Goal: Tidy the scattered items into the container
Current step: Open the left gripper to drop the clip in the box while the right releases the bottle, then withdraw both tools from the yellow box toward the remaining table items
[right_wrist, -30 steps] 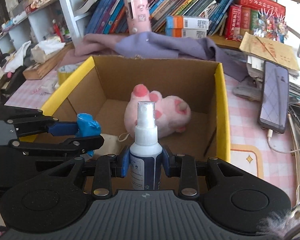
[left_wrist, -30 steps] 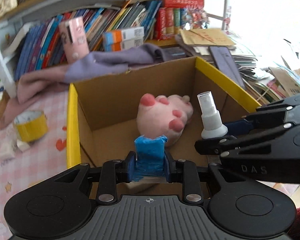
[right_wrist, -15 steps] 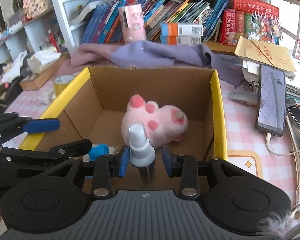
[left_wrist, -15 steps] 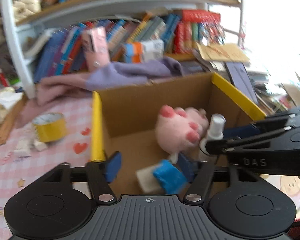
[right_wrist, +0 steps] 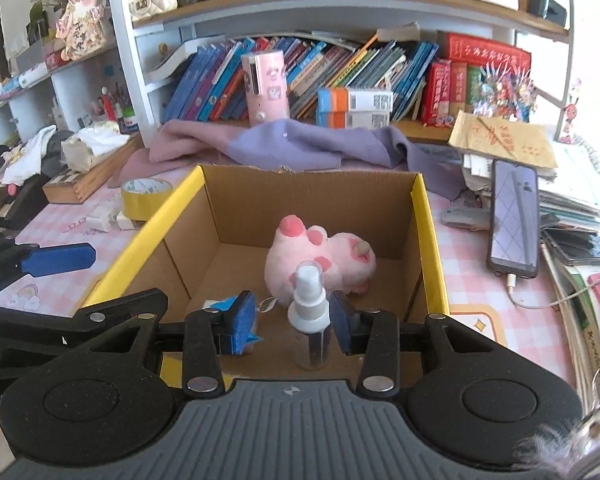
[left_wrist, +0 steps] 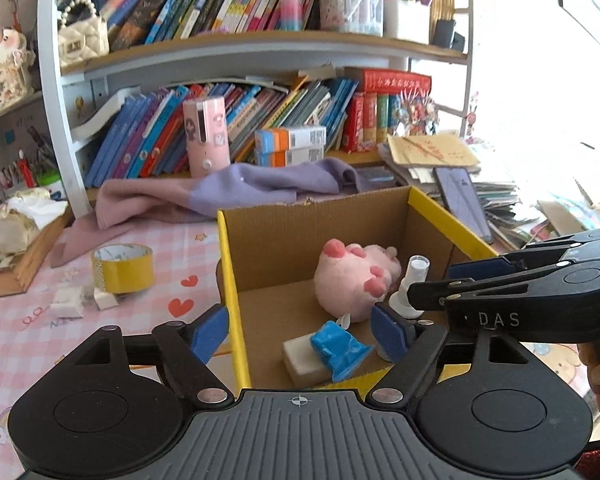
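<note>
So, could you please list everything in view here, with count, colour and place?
cardboard box: one, brown with yellow rim, centre of table
plush toy: one, pink, inside box toward the back
spray bottle: one, clear with white top, upright in box, between the right gripper's pads, untouched
blue-wrapped block: one, blue and white, on box floor
tape roll: one, yellow, on table left of box
cloth: one, purple-pink, behind box
phone: one, dark, right of box
books: many, mixed colours, on shelf
left gripper: black, blue pads, open, jaws just opened
right gripper: black, blue pads, open, jaws just opened
</note>
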Demonstrator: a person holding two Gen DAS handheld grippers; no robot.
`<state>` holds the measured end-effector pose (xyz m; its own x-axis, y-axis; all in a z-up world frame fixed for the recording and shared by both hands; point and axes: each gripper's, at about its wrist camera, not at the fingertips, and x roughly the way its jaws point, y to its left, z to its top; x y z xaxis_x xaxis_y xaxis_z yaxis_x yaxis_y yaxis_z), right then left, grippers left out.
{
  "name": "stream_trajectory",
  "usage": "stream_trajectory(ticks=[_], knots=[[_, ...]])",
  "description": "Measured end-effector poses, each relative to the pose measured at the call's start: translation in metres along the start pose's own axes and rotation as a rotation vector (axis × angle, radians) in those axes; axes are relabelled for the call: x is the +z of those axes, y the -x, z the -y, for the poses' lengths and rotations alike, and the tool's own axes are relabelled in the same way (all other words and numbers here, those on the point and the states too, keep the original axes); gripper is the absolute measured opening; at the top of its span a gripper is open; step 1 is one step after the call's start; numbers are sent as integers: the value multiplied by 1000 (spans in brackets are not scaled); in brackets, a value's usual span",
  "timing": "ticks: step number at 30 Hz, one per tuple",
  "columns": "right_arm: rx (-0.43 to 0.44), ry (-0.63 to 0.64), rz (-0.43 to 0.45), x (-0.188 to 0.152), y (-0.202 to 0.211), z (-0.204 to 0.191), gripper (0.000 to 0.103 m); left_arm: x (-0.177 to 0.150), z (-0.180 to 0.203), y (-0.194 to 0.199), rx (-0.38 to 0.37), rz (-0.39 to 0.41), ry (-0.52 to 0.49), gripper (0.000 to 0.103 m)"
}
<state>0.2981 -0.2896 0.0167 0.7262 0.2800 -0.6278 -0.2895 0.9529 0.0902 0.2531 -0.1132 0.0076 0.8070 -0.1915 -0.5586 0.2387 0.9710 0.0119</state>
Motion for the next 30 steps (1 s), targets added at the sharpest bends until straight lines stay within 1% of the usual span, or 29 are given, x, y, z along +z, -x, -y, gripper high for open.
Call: stream_trajectory(ticks=[6,12,19,22,30], knots=[[-63,-18,48,-8,25,-19,40,-8,-12,23,-32,43,-9,81],[-130,-43,78,-26,50,-43,40,-26,-25,49,-70,66,-13,81],[-210,-83,95,-59,82,-81,41,-57,-45,87,-105,57,0,82],[-239,-98,103,-76,98,-98,43,-70,-54,104,-121,52,6,83],[-263,-133,65,-112,124,-142,44,-101,-73,142,-137,25,-1,84]])
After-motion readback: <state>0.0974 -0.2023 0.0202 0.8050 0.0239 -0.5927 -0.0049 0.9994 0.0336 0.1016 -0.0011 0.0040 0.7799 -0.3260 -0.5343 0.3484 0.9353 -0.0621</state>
